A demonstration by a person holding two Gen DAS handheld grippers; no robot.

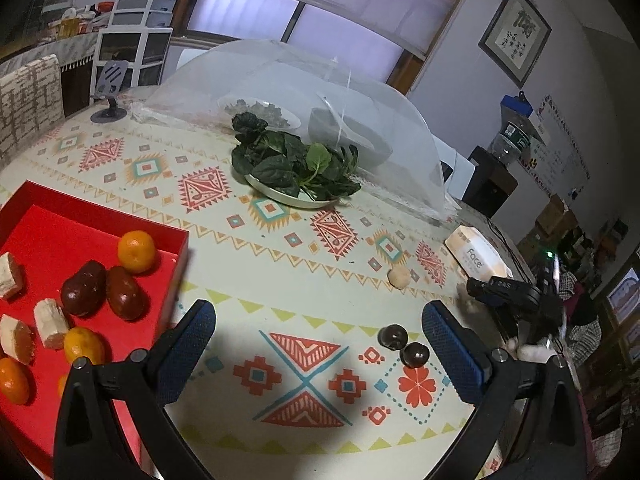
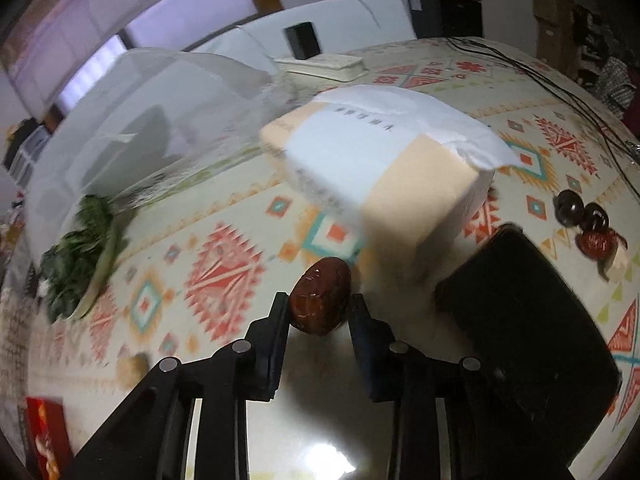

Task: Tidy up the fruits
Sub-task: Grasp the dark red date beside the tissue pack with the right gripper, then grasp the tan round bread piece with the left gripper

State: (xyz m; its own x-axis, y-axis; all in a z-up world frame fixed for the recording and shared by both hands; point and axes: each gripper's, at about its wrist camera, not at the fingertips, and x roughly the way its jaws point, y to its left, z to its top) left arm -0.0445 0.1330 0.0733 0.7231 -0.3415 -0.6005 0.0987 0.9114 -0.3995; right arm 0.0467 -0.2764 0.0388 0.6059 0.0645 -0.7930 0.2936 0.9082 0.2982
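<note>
The right gripper has its two fingers closed on a wrinkled red date — the fruit sits right between the fingertips, its far end poking out past them, above the patterned tablecloth. Just behind it stands a tissue pack, and to the right lie two dark round fruits beside another red date.

The left gripper is spread wide with nothing between its fingers, only tablecloth. The same two dark round fruits lie just inside its right finger. Past its left finger is the red tray, holding two dark dates, several oranges and pale cut chunks. Farther on sits a small pale round thing — what it is I cannot tell — then a plate of leafy greens and a mesh food cover.
</note>
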